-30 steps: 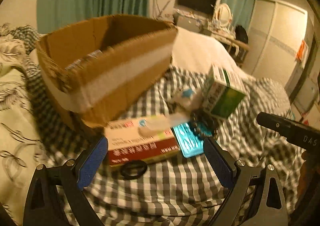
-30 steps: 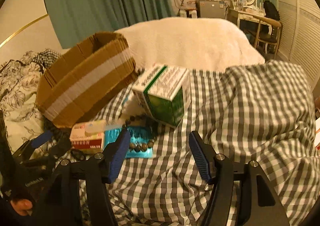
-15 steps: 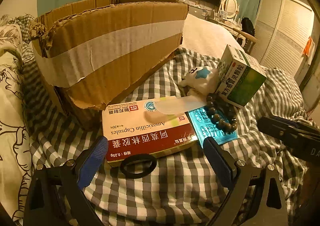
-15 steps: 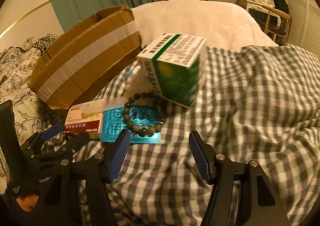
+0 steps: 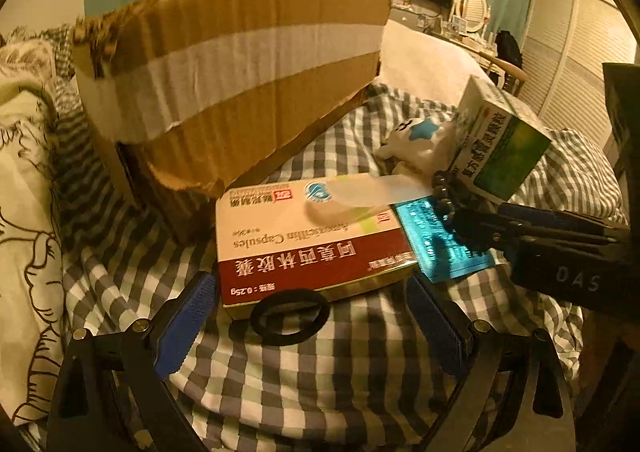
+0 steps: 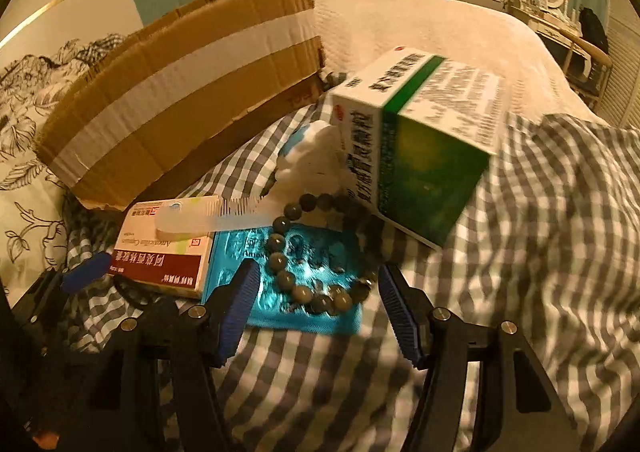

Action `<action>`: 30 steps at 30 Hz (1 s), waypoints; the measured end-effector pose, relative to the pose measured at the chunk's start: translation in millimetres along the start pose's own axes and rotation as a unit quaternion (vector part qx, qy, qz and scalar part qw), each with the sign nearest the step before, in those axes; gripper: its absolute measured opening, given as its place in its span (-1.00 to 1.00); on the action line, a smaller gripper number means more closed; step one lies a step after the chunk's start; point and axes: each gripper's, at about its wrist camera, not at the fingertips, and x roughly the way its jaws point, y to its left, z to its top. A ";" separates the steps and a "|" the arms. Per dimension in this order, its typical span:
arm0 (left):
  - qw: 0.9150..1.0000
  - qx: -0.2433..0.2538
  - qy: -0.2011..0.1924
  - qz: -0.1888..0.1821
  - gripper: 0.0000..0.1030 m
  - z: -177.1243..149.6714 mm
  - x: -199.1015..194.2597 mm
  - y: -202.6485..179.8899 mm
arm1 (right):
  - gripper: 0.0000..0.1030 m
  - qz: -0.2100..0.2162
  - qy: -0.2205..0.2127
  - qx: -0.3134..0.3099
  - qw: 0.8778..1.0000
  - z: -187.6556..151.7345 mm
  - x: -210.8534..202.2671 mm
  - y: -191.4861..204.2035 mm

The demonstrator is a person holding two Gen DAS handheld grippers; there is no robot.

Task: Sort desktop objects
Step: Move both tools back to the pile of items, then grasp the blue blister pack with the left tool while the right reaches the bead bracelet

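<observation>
Everything's piled on a bed with a checkered blanket (image 6: 520, 252), so I'll place it all relative to the amoxicillin box (image 5: 304, 236). The big cardboard box (image 5: 240, 92) with the white tape stripe sits right behind it, its torn flap hanging over the back edge. A black hair tie (image 5: 290, 316) lies against the near edge of the amoxicillin box. A clear plastic comb (image 6: 216, 218) rests on top of it and pokes out past its right side. Just to the right is a teal blister pack (image 6: 304, 284) with a bead bracelet (image 6: 316, 252) lying on it. Further right and back, a green and white medicine box (image 6: 416, 156) sits tilted, with a small white plush toy (image 5: 420, 140) tucked against it.

Left claw (image 5: 316, 328) is spread wide, hovering at the near edge of the amoxicillin box with the hair tie between its fingers, gripping nothing. Right claw (image 6: 316, 316) is also spread wide, over the blister pack and bracelet.
</observation>
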 end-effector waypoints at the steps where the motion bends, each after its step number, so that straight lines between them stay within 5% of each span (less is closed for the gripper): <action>1: 1.000 -0.003 0.000 0.001 0.91 -0.5 0.5 2.0 | 0.19 0.001 0.005 -0.005 1.000 0.4 4.6 2.4; 4: 1.000 -0.008 0.002 -0.001 0.91 -0.9 0.9 4.8 | 0.15 -0.008 0.014 -0.024 1.000 -3.3 13.2 8.5; 6: 1.000 -0.008 0.002 0.000 0.91 -1.7 0.3 5.2 | -0.38 -0.002 0.027 -0.030 0.999 -5.6 15.6 10.6; 9: 1.000 -0.003 -0.003 0.002 0.91 -2.4 -3.2 4.2 | -0.72 -0.011 0.025 -0.043 0.999 -8.7 11.1 13.5; 30: 0.998 0.044 -0.014 -0.036 0.91 1.2 -25.5 -32.5 | -0.78 -0.006 -0.032 -0.005 0.999 -18.3 -66.6 -6.4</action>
